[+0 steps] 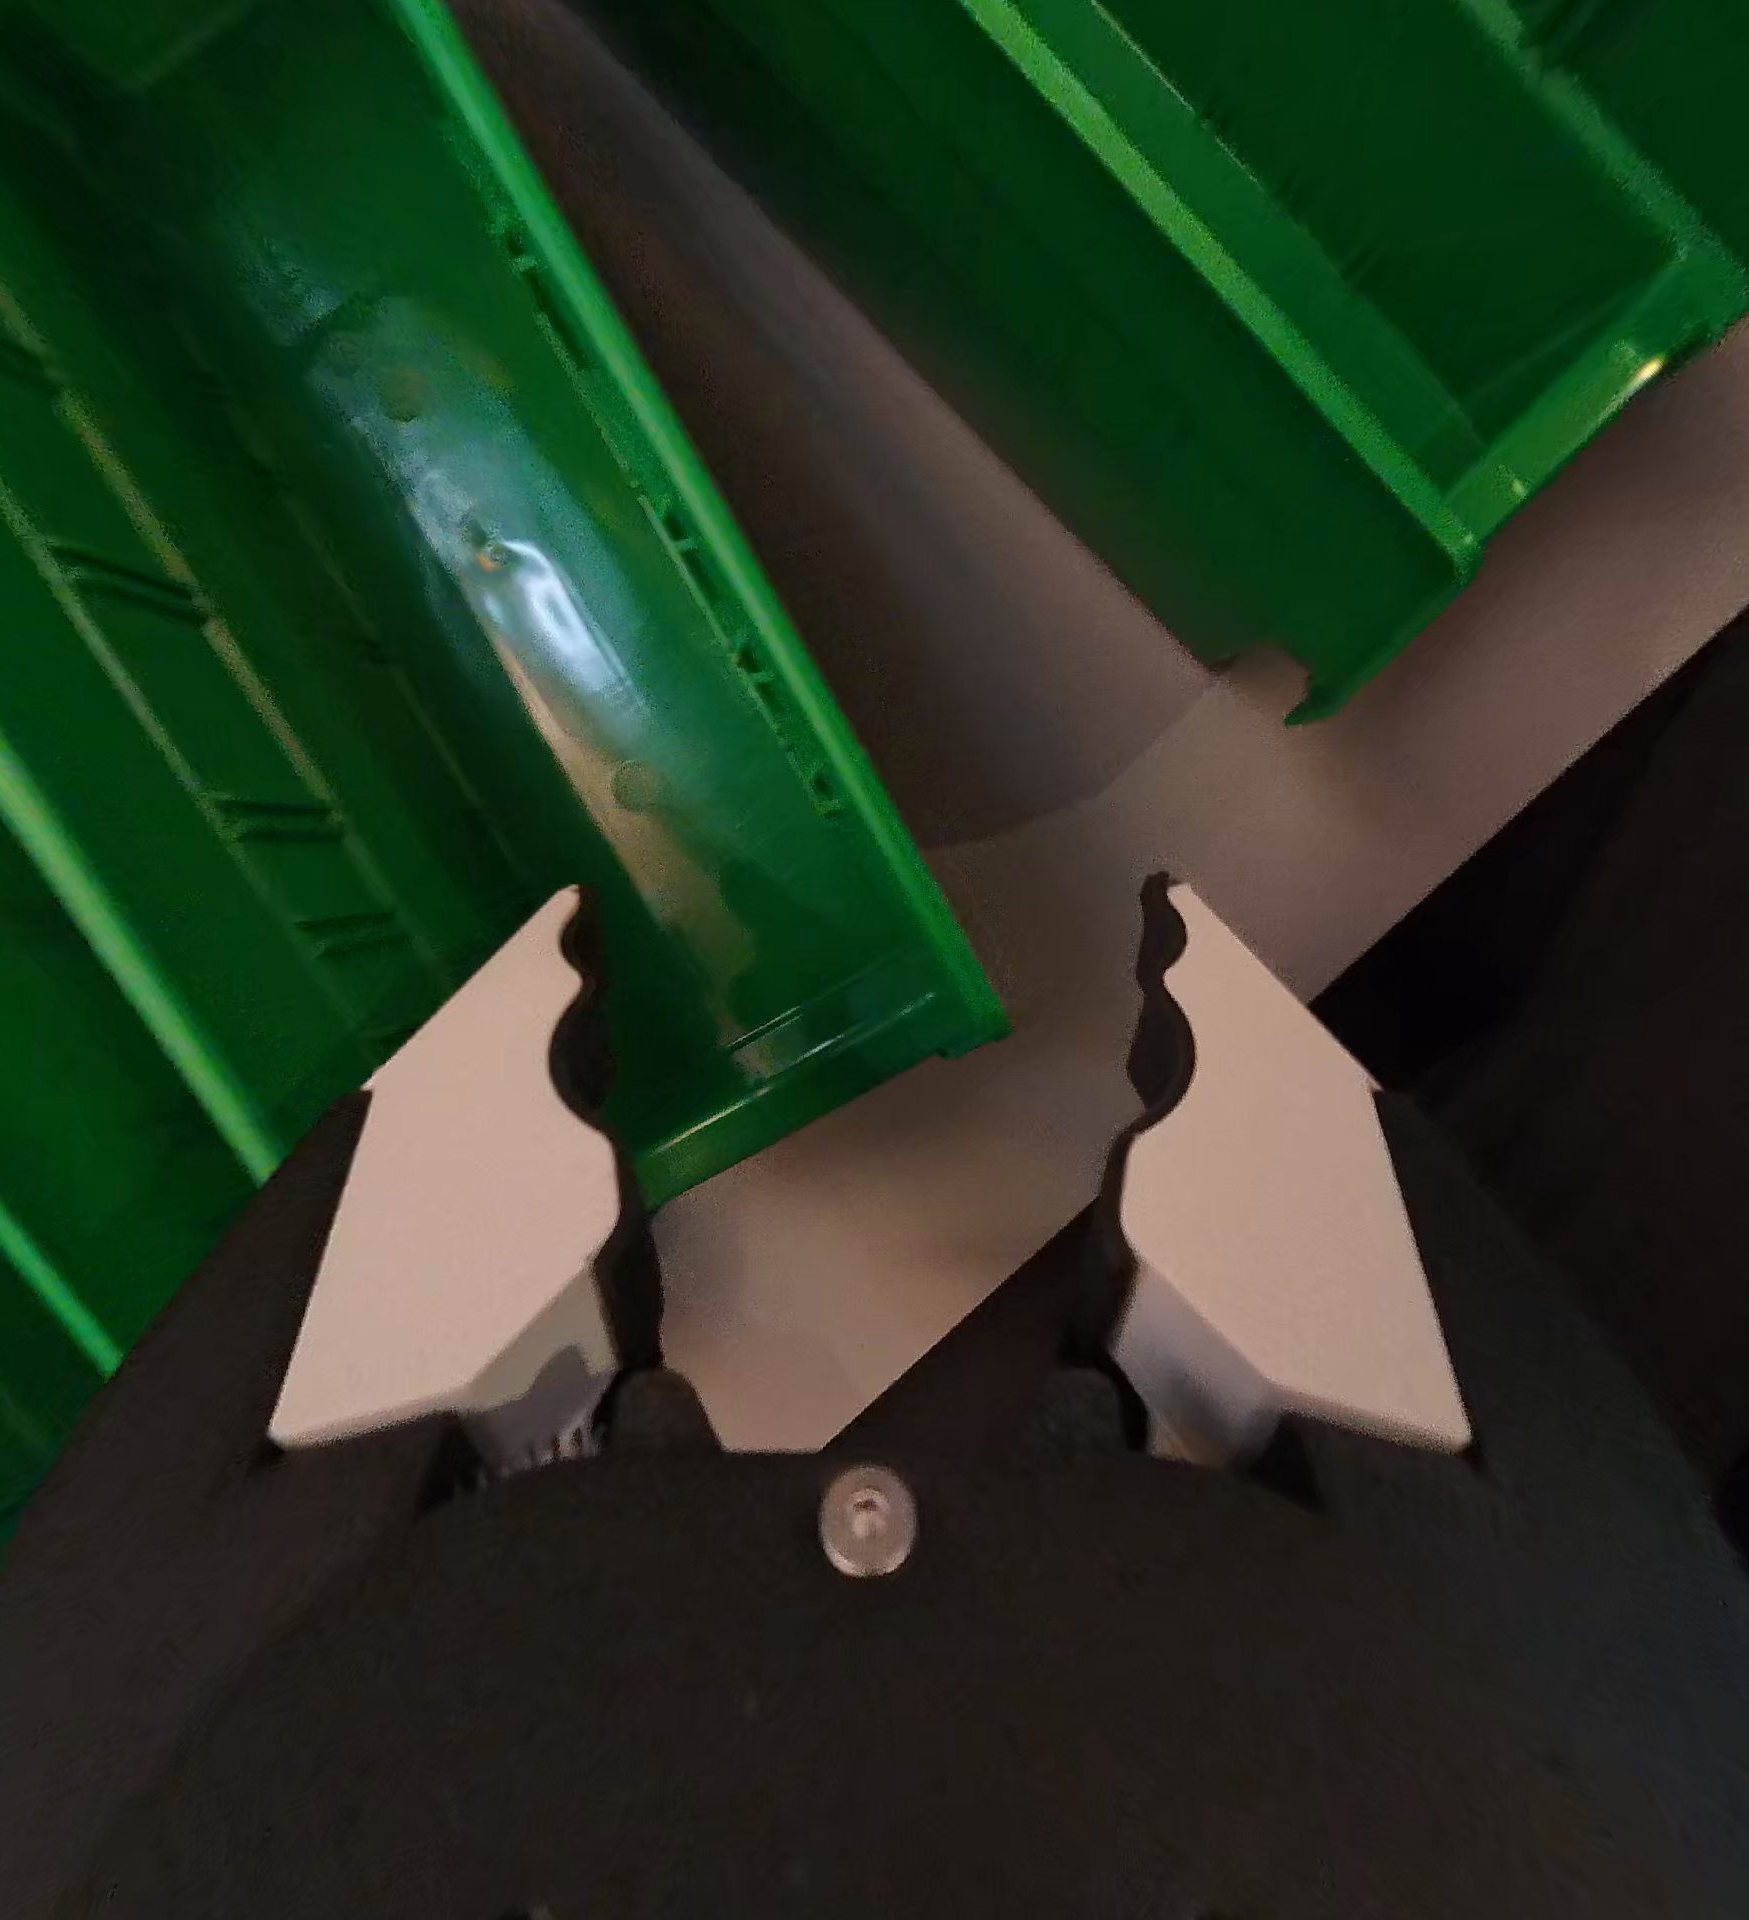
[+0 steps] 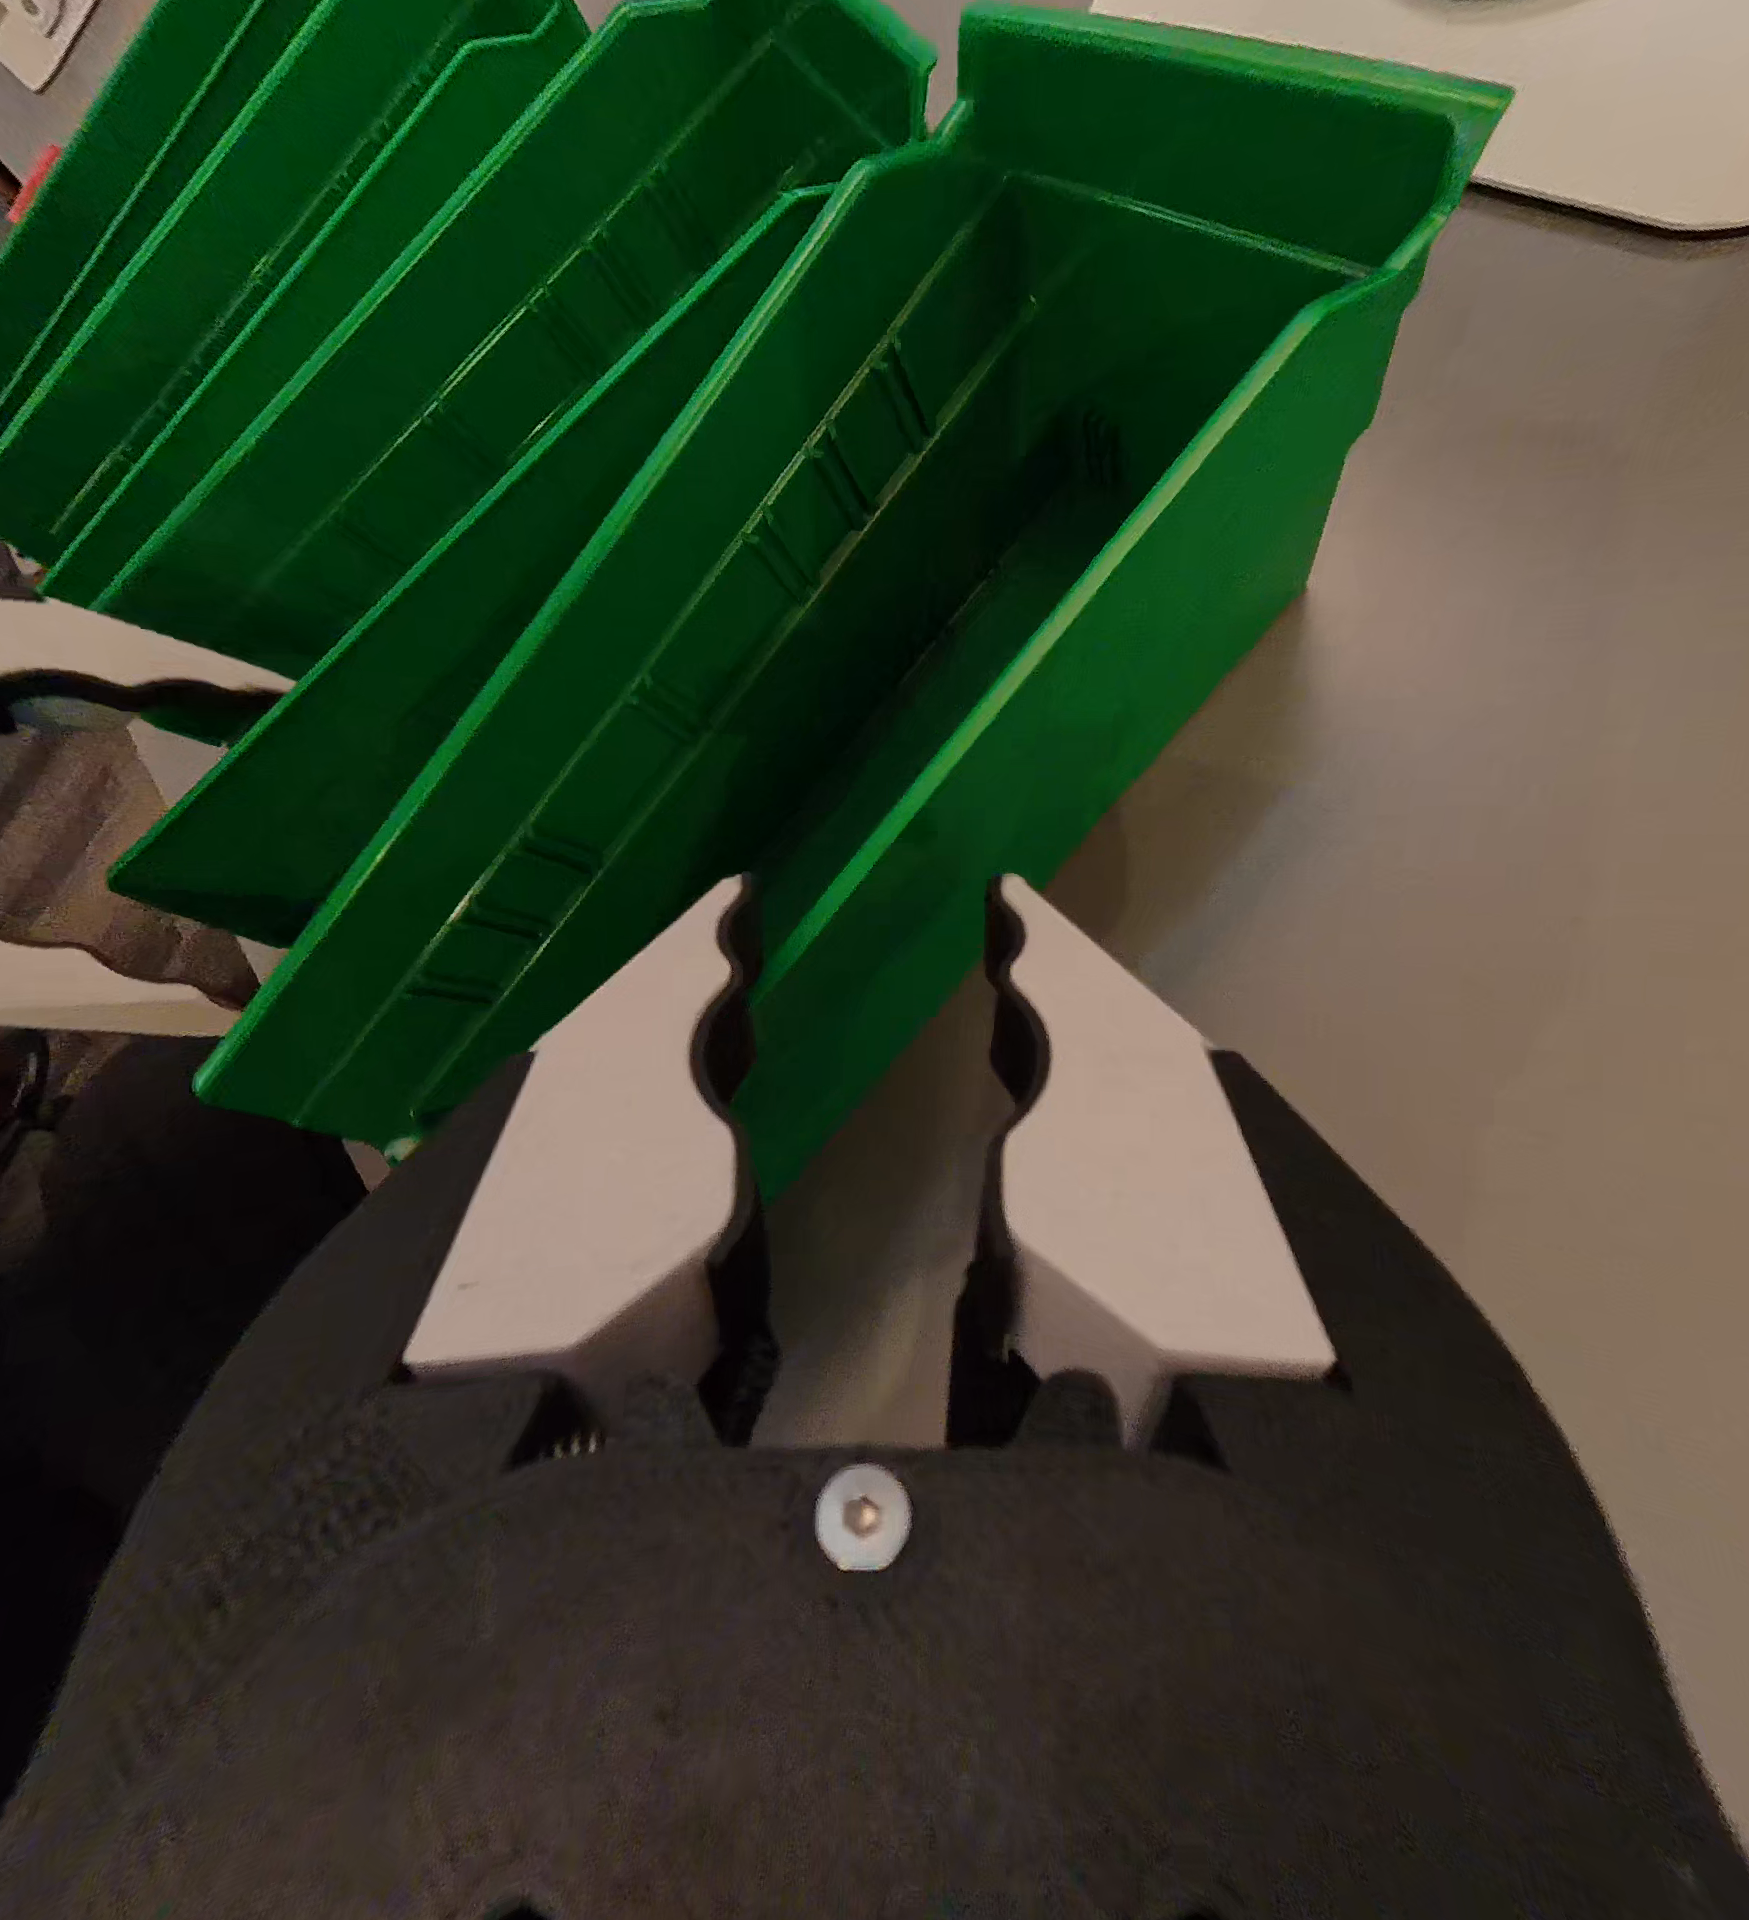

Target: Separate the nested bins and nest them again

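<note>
So there's a bunch of long, narrow green plastic bins fanned out on the table, all glossy with ribbed inner walls and open tops. The nearest bin [image 2: 953,582] lies at an angle with its tall end wall far off, and another bin [image 2: 454,727] sits just beside it on the left, looks like touching. Further left are two more bins [image 2: 496,384], edges overlapping, can't tell if nested.

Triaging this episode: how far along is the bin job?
Done: the green bins lie apart in a row, so separation looks finished. In hand: the right claw straddles the nearest bin's side wall; the left claw is open at another bin's corner. Left: re-nesting.
</note>
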A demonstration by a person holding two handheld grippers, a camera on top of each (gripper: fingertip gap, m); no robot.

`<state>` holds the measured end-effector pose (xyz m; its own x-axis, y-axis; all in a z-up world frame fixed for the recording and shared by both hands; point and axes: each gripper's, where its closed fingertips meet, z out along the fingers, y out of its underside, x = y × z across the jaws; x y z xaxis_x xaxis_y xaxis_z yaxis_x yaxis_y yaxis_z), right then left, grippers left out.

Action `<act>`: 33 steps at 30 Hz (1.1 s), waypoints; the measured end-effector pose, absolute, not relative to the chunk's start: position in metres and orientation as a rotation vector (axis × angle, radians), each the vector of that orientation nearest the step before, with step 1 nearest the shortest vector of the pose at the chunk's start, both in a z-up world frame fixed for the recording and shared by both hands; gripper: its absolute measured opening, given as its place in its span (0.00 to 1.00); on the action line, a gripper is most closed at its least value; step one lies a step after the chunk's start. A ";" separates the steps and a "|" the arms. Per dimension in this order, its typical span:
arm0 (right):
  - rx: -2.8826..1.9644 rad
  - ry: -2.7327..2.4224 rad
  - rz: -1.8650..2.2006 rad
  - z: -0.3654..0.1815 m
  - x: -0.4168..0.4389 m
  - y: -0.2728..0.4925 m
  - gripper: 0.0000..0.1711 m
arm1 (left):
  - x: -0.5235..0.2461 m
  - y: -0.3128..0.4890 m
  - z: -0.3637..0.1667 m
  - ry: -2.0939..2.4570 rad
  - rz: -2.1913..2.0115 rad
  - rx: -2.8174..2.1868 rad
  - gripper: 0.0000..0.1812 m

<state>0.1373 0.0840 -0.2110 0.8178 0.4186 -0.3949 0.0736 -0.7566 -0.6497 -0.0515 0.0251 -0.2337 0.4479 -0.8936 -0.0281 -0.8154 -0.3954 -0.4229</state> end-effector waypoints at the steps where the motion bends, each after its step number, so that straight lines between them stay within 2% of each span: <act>1: -2.353 -0.368 0.708 -0.210 0.137 0.084 0.20 | -0.047 0.021 -0.236 1.460 -0.299 -2.325 0.55; 4: -2.348 -0.385 0.678 -0.208 0.140 0.084 0.15 | -0.037 0.011 -0.244 1.510 -0.301 -2.319 0.53; 18: -2.359 -0.344 0.586 -0.207 0.158 0.083 0.10 | 0.002 -0.018 -0.259 1.577 -0.414 -2.291 0.52; 22: -2.361 -0.308 0.572 -0.207 0.165 0.079 0.09 | 0.014 -0.024 -0.259 1.553 -0.496 -2.288 0.55; 33: -2.350 -0.190 0.554 -0.206 0.183 0.064 0.10 | 0.028 -0.033 -0.259 1.545 -0.626 -2.261 0.56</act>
<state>0.1826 0.0638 -0.2060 0.8975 0.2840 -0.3375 -0.0178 -0.7413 -0.6710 0.0284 -0.0328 -0.2589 0.3150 -0.9338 0.1699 -0.7884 -0.3571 -0.5009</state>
